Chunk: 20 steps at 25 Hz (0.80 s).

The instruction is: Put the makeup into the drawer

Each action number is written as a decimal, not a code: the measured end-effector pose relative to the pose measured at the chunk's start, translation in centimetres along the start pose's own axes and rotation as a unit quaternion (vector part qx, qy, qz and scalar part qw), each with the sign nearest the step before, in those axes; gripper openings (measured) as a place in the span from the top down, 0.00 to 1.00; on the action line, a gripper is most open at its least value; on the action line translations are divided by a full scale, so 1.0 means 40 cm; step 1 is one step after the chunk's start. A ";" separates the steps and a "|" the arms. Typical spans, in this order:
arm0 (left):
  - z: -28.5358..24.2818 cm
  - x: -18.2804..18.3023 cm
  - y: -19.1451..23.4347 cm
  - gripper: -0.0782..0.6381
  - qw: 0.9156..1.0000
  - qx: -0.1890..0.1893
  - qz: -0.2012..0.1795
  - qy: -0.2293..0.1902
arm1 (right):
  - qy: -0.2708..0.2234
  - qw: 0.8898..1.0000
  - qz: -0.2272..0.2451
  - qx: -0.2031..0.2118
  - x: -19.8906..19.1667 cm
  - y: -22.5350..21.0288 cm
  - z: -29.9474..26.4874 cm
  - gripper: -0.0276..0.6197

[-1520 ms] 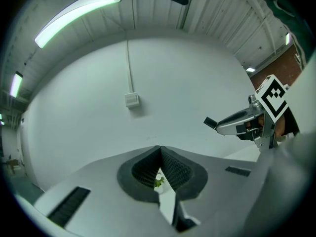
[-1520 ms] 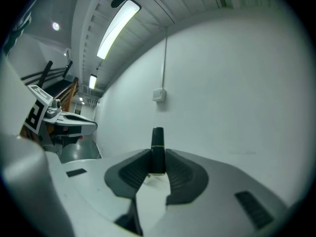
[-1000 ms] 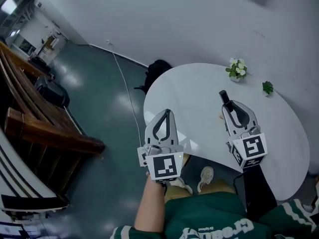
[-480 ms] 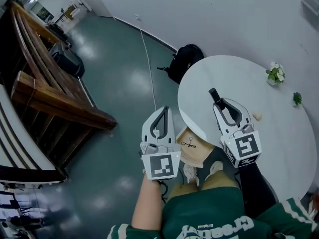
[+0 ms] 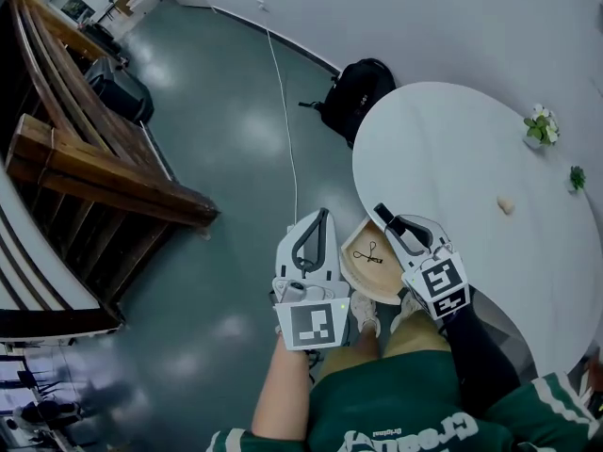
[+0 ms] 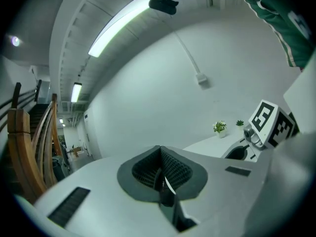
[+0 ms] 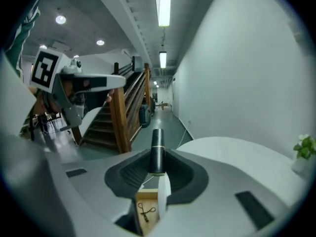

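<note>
Moved off the table (image 5: 452, 158) and down to the open drawer (image 5: 367, 281) at frame centre since a second ago. Grips black lipstick (image 7: 157, 154) in right gripper (image 5: 390, 224) jaws; holds left gripper (image 5: 323, 215) jaws pressed together, empty. Risks dropping lipstick past drawer rim if released early.

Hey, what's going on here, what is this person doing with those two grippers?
A person stands at a round white table with a gripper in each hand. The right gripper is clamped on a black lipstick tube, held above an open wooden drawer that sticks out from under the table's edge. A small scissor-like tool already lies in the drawer. The left gripper is shut and empty beside it. The lipstick is not yet in the drawer.
</note>
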<state>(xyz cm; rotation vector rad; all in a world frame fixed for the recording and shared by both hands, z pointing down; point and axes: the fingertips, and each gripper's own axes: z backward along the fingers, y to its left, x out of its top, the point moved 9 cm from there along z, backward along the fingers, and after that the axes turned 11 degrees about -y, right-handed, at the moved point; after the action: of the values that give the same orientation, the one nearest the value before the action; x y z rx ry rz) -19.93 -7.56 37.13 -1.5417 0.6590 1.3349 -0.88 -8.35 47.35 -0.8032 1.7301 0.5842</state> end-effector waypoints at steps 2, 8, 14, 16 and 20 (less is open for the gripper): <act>0.010 -0.020 -0.002 0.89 1.000 -0.001 0.006 0.006 | 0.029 0.999 -0.001 0.020 -0.054 0.030 -0.022 0.80; 0.042 -0.071 -0.012 0.89 1.000 -0.006 0.020 0.021 | 0.098 0.991 -0.010 0.090 -0.201 0.102 -0.077 0.80; 0.080 -0.118 -0.009 0.89 0.999 -0.007 0.031 0.041 | 0.165 0.975 0.003 0.148 -0.329 0.153 -0.130 0.80; 0.090 -0.133 -0.010 0.89 0.998 -0.007 0.033 0.047 | 0.190 0.968 0.009 0.163 -0.379 0.163 -0.143 0.80; 0.112 -0.156 -0.009 0.89 0.997 -0.008 0.036 0.064 | 0.241 0.956 0.013 0.169 -0.465 0.157 -0.170 0.80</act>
<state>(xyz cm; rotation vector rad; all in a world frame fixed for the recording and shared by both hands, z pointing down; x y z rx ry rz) -23.16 -4.53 43.40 -1.6400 0.7924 1.3054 -6.50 -5.00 67.08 -0.7146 2.2114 0.0950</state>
